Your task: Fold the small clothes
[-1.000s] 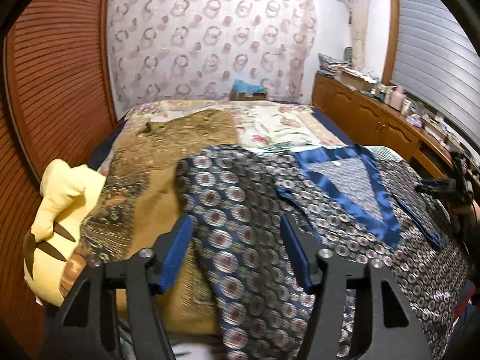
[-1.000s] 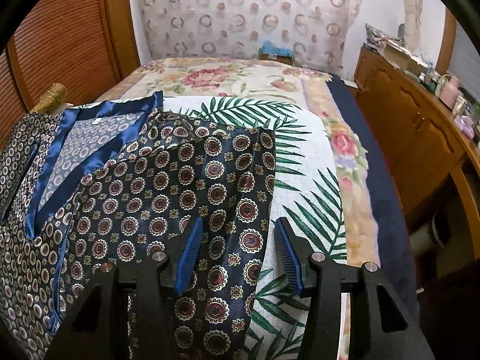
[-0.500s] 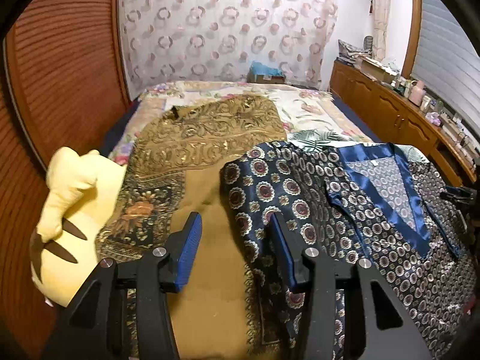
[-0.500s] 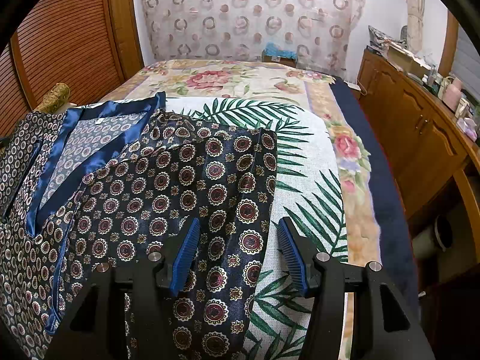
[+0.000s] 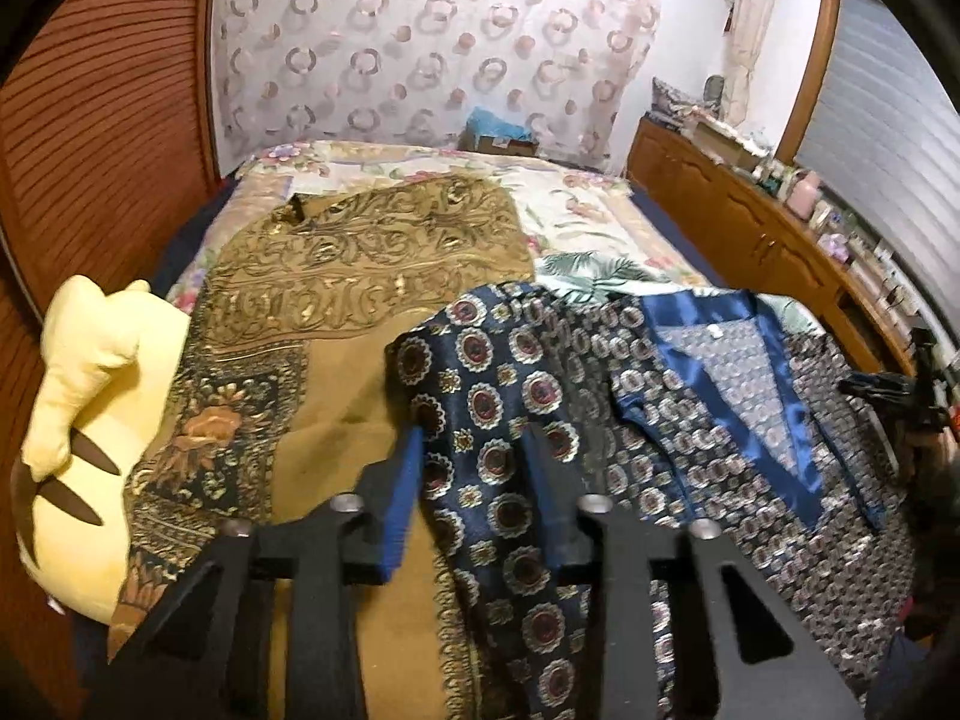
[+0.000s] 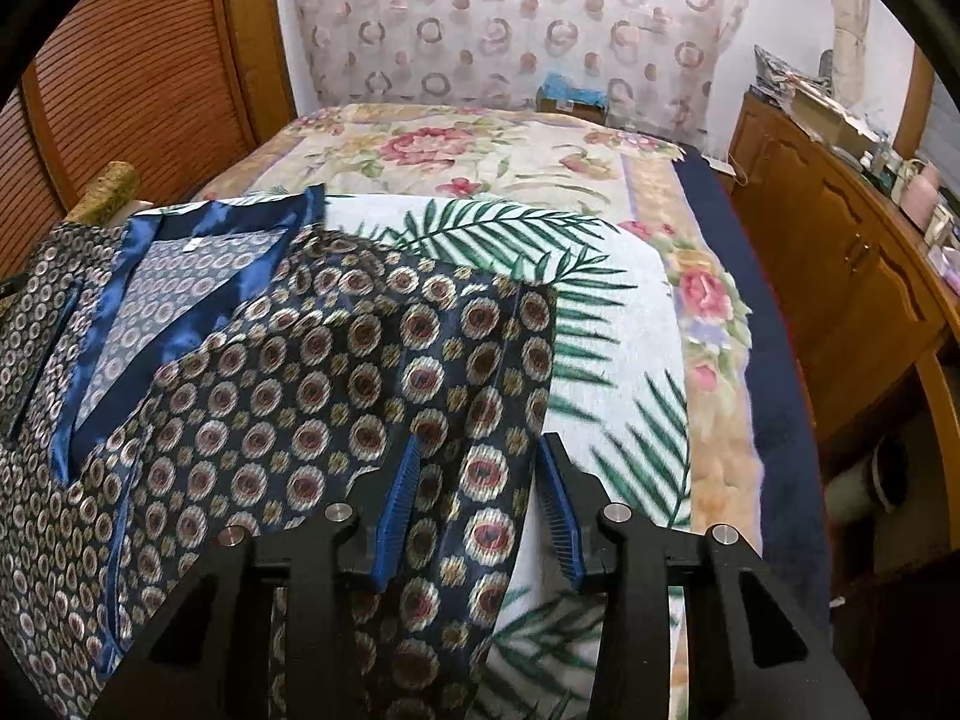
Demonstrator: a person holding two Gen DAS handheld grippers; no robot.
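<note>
A navy shirt with round medallions and a blue satin collar [image 5: 720,372] lies spread on the bed. Its left sleeve [image 5: 498,360] runs toward my left gripper [image 5: 477,462]. That gripper's jaws are closing, with the sleeve cloth between the blue pads [image 5: 402,492], which still stand apart. In the right wrist view the same shirt [image 6: 198,312] lies at the left, its right sleeve [image 6: 390,372] reaching down to my right gripper [image 6: 483,462]. Those jaws are closing too, and the sleeve's outer edge sits between them without being pinched.
A gold-brown patterned cloth [image 5: 372,252] lies left of the shirt, beside a yellow plush pillow [image 5: 78,372]. A palm-leaf cloth [image 6: 600,312] covers the floral bedspread [image 6: 480,150]. A wooden cabinet [image 6: 840,276] runs along the right; a slatted wooden wall [image 5: 90,150] stands left.
My left gripper slid left to the sleeve's outer edge and its jaws narrowed around the cloth. The right gripper stayed in place while its jaws narrowed a little.
</note>
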